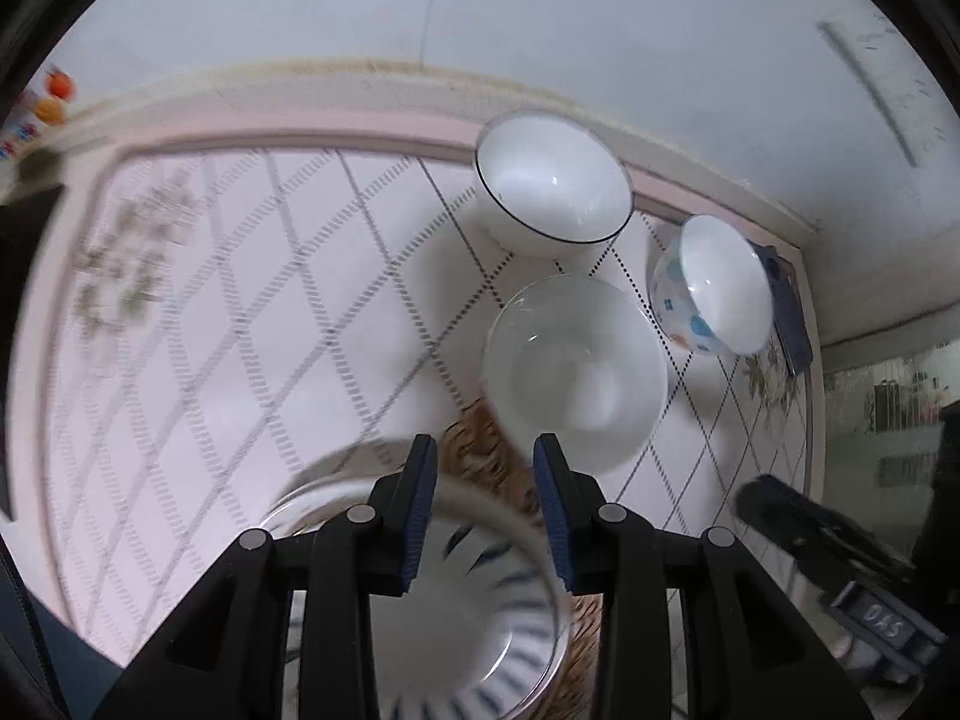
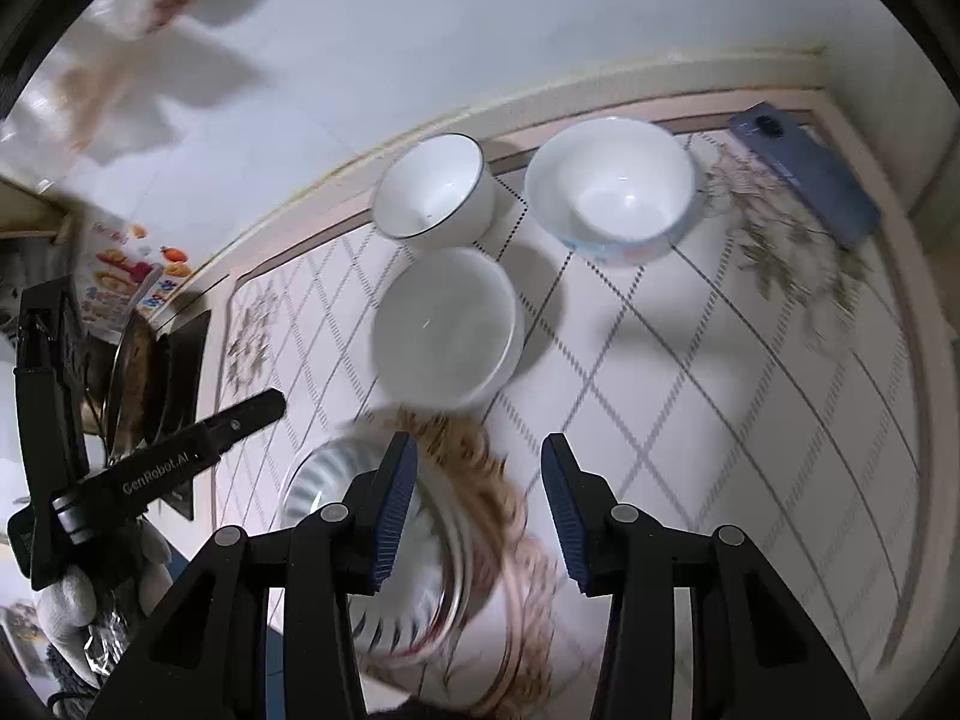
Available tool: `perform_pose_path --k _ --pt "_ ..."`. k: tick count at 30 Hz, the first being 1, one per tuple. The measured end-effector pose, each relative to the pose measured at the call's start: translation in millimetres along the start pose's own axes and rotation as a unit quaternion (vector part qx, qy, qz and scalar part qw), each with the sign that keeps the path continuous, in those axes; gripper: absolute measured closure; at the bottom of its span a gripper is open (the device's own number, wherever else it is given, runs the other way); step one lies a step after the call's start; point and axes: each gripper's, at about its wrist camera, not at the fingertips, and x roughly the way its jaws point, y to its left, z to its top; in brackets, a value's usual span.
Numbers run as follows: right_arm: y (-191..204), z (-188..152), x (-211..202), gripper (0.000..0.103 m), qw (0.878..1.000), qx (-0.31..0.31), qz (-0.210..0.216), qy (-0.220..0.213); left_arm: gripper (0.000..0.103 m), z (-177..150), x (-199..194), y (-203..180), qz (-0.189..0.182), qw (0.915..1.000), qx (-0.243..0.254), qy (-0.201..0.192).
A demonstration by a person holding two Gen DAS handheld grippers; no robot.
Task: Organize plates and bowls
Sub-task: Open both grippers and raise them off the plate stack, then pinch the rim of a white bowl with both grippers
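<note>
Nearest the cameras, a striped bowl (image 1: 480, 618) sits inside a glass bowl on a brown-patterned plate (image 2: 480, 480), all blurred. The left gripper (image 1: 486, 516) hangs over the striped bowl with its jaws apart and nothing between the pads; the right gripper (image 2: 477, 510) hangs over the plate's edge, also parted and empty. Just beyond the stack stands a plain white bowl (image 1: 573, 372), then a dark-rimmed bowl (image 1: 552, 186) and a flower-printed bowl (image 1: 714, 288) near the back edge of the worktop (image 2: 750, 420). A phone (image 2: 804, 174) lies at the far corner. The stacking step seems in hand: next, one gripper likely needs to reach a loose bowl's rim and close on it.
</note>
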Motion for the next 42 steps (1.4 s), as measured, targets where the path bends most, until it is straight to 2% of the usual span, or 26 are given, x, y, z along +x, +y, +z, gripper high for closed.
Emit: perform_pose_path --k 2,9,10,11,12,17,24,34,42 --pt "-9.2 18.9 24.8 0.057 1.0 0.008 0.007 0.019 0.072 10.7 19.7 1.2 -0.009 0.9997 -0.014 0.017" --pt "-23.7 60.0 98.4 0.06 0.997 0.029 0.024 0.063 0.073 28.0 57.7 -0.7 0.009 0.9988 -0.02 0.043" --pt "-25.3 64.3 108.7 0.069 0.997 0.031 0.027 0.068 0.074 28.0 59.2 -1.3 0.013 0.9988 -0.018 0.044" --pt "-24.6 64.7 113.9 0.083 0.997 0.031 0.028 0.072 0.084 27.5 59.6 -2.6 0.017 0.9989 -0.014 0.041" --pt "-24.7 67.1 122.6 0.085 0.996 0.03 0.027 0.079 0.089 27.9 60.3 -3.5 0.018 0.999 -0.01 0.04" --pt "-16.5 66.8 130.5 0.088 0.997 0.007 0.013 0.075 0.089 21.7 54.5 -16.6 0.037 0.9989 0.012 0.026" --pt "-10.1 53.9 114.2 0.088 0.997 -0.005 0.008 0.071 0.089 -2.0 31.1 -34.9 0.029 0.9988 0.034 0.017" --pt "-37.4 12.0 46.5 0.088 0.998 -0.004 -0.001 0.066 0.089 -58.0 -1.9 -80.7 -0.001 0.9958 0.09 0.018" --pt "-77.5 -28.5 2.9 0.088 0.998 0.01 -0.017 0.063 0.089 -85.4 11.9 -113.5 -0.006 0.9903 0.134 0.038"
